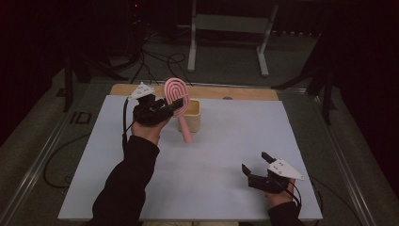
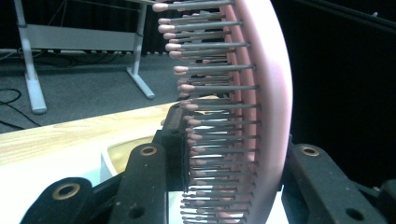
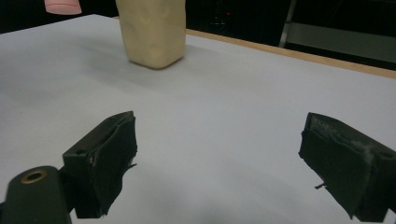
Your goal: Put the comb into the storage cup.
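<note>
High view shows the left gripper raised over the far left part of the table, its fingers clenched on the head of a pink hairbrush, which hangs head up with its handle slanting down in front of a cream-coloured cup near the far edge. In the left gripper view the bristle side of the brush faces one finger and its smooth back the other, so the grasp looks firm. Picking up the brush seems done; setting it in the cup appears to be what is left, since the handle tip is lower than the cup's rim and outside it. Near the table's near right corner, the right gripper rests with its fingers spread apart, grasping nothing.
</note>
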The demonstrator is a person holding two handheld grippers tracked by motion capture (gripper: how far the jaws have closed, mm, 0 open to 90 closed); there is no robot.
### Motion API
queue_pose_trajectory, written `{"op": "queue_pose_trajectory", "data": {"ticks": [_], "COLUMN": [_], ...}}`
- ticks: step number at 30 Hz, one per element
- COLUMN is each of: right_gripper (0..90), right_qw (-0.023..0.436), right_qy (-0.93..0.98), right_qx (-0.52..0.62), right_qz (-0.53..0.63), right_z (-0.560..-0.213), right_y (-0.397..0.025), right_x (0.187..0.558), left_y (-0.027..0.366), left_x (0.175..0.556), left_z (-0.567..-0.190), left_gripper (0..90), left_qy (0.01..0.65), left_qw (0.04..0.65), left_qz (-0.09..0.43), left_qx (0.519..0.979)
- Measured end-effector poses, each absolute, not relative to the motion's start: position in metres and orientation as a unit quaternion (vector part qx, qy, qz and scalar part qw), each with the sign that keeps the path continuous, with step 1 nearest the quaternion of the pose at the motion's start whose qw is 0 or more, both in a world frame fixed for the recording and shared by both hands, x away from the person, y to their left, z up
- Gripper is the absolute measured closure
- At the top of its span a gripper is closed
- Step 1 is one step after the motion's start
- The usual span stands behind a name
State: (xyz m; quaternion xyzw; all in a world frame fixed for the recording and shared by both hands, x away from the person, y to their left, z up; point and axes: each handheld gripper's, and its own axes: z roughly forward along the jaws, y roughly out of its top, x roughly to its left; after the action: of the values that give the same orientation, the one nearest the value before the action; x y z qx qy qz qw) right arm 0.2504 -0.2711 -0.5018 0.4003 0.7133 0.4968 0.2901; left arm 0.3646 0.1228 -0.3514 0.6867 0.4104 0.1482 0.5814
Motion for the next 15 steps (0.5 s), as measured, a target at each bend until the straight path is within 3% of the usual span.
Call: {"op": "queue_pose_trajectory", "data": {"ticks": [15], "right_gripper": [10.8], "right_qw": [0.291], "right_qy": [0.715], "right_qx": [0.4], "right_qz": [0.494], "right_z": [-0.5023], "right_y": [-0.271], "right_x": [0.2506], "left_y": [0.1299], "left_x": [0.3747], "left_z": [-0.3442], "left_gripper": [63.8], "left_qy": [0.416], "left_qw": [0.576], "left_qz": [0.162], "left_qx": [0.685]}}
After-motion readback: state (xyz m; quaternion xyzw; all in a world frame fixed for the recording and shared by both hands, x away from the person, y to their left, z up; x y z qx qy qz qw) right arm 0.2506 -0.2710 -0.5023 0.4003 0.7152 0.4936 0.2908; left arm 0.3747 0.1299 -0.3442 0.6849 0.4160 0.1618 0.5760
